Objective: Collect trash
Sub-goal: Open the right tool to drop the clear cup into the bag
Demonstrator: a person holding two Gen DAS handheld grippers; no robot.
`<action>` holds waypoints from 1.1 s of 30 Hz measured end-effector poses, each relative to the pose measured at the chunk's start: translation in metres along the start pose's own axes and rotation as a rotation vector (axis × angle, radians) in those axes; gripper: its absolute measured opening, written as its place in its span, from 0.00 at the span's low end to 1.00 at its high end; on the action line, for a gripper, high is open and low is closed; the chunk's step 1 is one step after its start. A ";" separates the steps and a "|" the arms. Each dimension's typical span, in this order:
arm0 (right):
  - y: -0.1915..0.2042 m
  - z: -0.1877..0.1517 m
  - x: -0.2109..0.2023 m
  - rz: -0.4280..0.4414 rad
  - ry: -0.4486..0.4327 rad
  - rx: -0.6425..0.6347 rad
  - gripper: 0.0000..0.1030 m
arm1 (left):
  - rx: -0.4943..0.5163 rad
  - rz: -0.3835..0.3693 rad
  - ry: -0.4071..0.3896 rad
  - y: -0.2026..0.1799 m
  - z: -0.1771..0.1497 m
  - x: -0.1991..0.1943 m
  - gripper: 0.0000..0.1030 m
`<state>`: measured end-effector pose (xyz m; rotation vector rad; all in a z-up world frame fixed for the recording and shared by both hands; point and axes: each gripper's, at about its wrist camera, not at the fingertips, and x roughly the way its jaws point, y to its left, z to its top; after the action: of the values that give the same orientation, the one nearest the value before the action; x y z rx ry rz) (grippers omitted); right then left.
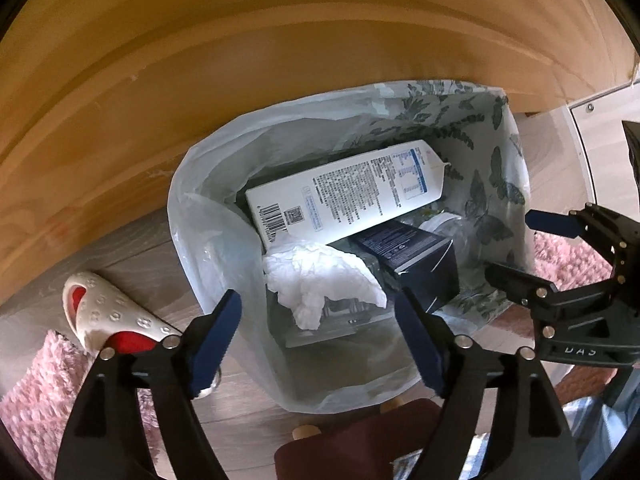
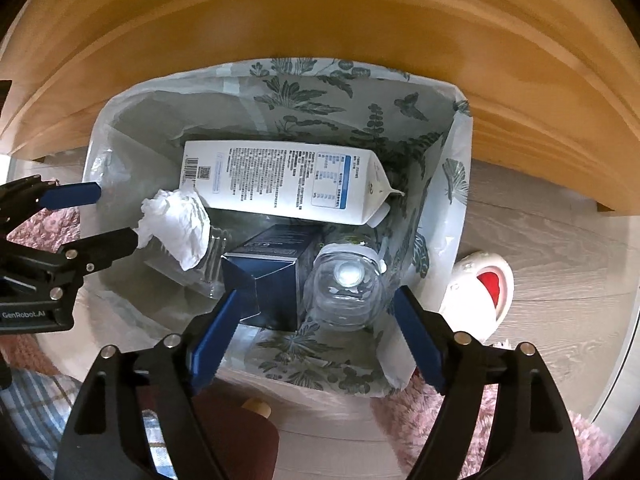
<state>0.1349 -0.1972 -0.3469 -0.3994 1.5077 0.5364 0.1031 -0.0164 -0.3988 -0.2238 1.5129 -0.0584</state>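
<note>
Both the left tongs and right tongs hang wide and empty above the bin bag. Inside the bag, a crumpled tissue lies against a white carton, beside a dark box.

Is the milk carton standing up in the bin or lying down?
Lying down. The carton rests on its long side across the bin, its printed panel facing up and its gabled top pointing sideways, above the blue box.

Both wrist cameras look almost straight down from close above into the lined trash bag. The left sits over its left side, the right over its right. Both share the white carton and crumpled tissue.
</note>
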 end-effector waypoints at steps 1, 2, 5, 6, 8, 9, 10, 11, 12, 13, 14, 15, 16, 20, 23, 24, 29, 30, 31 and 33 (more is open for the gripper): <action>-0.001 0.000 -0.002 -0.004 -0.005 0.006 0.73 | -0.004 0.009 -0.005 0.000 0.000 -0.001 0.81; -0.002 0.000 -0.003 -0.005 -0.008 0.010 0.73 | -0.006 0.019 -0.017 0.001 0.000 -0.002 0.83; -0.004 -0.001 -0.008 -0.013 -0.025 0.028 0.77 | -0.013 0.035 -0.034 0.003 0.001 -0.006 0.89; -0.004 -0.001 -0.009 -0.011 -0.028 0.030 0.79 | -0.023 0.038 -0.040 0.004 0.001 -0.007 0.90; -0.005 -0.002 -0.010 -0.006 -0.029 0.034 0.81 | -0.031 0.041 -0.047 0.006 0.001 -0.008 0.92; -0.006 -0.003 -0.011 -0.010 -0.030 0.036 0.84 | -0.033 0.042 -0.049 0.006 0.001 -0.008 0.93; -0.006 -0.004 -0.012 -0.013 -0.032 0.037 0.85 | -0.035 0.043 -0.053 0.007 0.001 -0.009 0.93; -0.006 -0.004 -0.012 -0.013 -0.035 0.040 0.85 | -0.035 0.046 -0.059 0.007 0.001 -0.010 0.93; -0.007 -0.004 -0.013 -0.017 -0.039 0.045 0.87 | -0.033 0.046 -0.062 0.006 0.001 -0.010 0.93; -0.008 -0.004 -0.014 -0.020 -0.045 0.051 0.88 | -0.032 0.046 -0.064 0.006 0.001 -0.011 0.93; -0.009 -0.005 -0.015 -0.020 -0.048 0.055 0.89 | -0.033 0.046 -0.065 0.006 0.000 -0.012 0.93; -0.010 -0.004 -0.017 -0.021 -0.053 0.061 0.89 | -0.035 0.046 -0.066 0.006 0.001 -0.013 0.93; -0.011 -0.004 -0.018 -0.022 -0.058 0.065 0.89 | -0.038 0.041 -0.066 0.007 0.001 -0.014 0.93; -0.014 -0.003 -0.023 -0.024 -0.078 0.079 0.89 | -0.043 0.031 -0.089 0.007 0.003 -0.022 0.93; -0.014 -0.003 -0.026 -0.031 -0.092 0.084 0.89 | -0.045 0.026 -0.107 0.008 0.004 -0.028 0.93; -0.014 -0.002 -0.026 -0.034 -0.096 0.085 0.89 | -0.047 0.024 -0.112 0.008 0.005 -0.029 0.93; -0.013 -0.001 -0.035 -0.048 -0.128 0.085 0.89 | -0.047 0.020 -0.157 0.006 0.003 -0.044 0.93; -0.013 -0.001 -0.037 -0.049 -0.135 0.086 0.89 | -0.048 0.018 -0.167 0.006 0.003 -0.047 0.93; -0.013 0.000 -0.040 -0.049 -0.143 0.086 0.89 | -0.049 0.014 -0.175 0.006 0.002 -0.049 0.93; -0.013 0.000 -0.045 -0.053 -0.164 0.089 0.89 | -0.050 0.007 -0.197 0.005 0.001 -0.056 0.93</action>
<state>0.1429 -0.2117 -0.3033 -0.3177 1.3538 0.4480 0.1007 -0.0017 -0.3443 -0.2569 1.3194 0.0068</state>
